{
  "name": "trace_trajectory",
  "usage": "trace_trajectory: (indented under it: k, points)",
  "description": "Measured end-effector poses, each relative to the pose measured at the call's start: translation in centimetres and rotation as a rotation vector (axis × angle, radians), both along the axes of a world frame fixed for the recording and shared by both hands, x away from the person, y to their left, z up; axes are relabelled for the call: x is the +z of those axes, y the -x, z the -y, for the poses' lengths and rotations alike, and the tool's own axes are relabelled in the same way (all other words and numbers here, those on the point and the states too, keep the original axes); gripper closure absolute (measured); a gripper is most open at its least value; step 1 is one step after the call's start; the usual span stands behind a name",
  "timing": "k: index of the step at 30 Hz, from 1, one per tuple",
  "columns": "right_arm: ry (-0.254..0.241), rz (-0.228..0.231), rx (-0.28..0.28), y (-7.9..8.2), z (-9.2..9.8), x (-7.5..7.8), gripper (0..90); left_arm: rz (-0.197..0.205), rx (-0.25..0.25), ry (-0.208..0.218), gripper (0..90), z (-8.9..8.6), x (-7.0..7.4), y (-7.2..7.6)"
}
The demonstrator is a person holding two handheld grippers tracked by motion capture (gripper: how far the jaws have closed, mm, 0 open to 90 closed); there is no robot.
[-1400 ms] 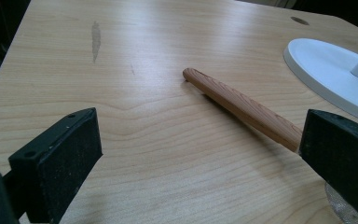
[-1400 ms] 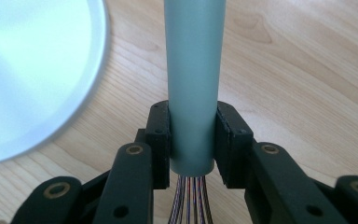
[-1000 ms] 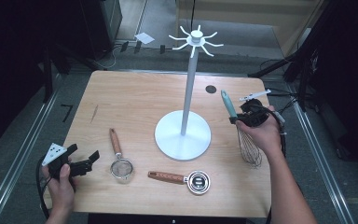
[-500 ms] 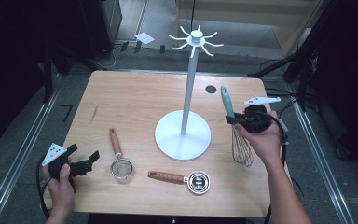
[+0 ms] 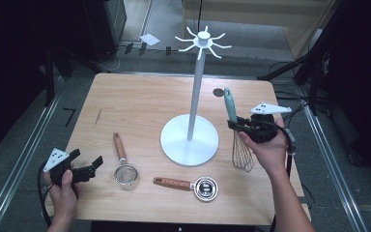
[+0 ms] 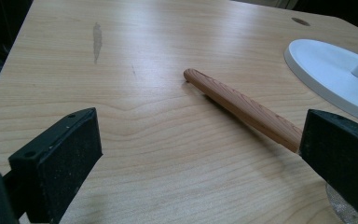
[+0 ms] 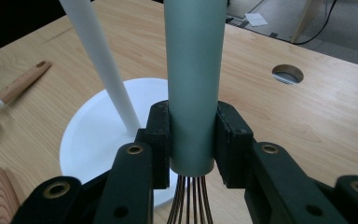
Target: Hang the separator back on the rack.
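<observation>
Teal-handled whisk [image 5: 235,130], pinched at its handle by the right gripper [image 5: 248,127], has lifted off the bench's right edge toward the white rack [image 5: 198,87], ready for hanging, while the left gripper [image 5: 86,165] idles spread.

Teal-handled whisk [image 5: 236,130], white stand [image 5: 190,140], light wood table [image 5: 140,101], blk grippers.

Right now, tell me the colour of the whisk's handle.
Muted teal-green; the whisk handle shows best in the right gripper view, clamped by the right gripper.
</observation>
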State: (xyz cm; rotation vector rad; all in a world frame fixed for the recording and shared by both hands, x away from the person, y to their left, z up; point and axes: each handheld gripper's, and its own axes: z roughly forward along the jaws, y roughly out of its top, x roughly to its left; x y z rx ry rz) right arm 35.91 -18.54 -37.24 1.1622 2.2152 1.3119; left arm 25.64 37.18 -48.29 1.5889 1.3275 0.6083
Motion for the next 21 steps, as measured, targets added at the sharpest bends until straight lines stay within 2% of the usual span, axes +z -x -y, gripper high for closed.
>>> trace_trajectory:
  k: [11,21]
  points:
    - [-0.057,0.058,0.012,1.1,-0.9,0.5,71.4,0.0,0.002,-0.001,0.0,0.0,0.0,0.0]
    - [-0.08,0.086,0.026,1.9,-1.6,0.9,71.4,0.004,0.005,0.001,0.0,0.1,0.0,0.0]
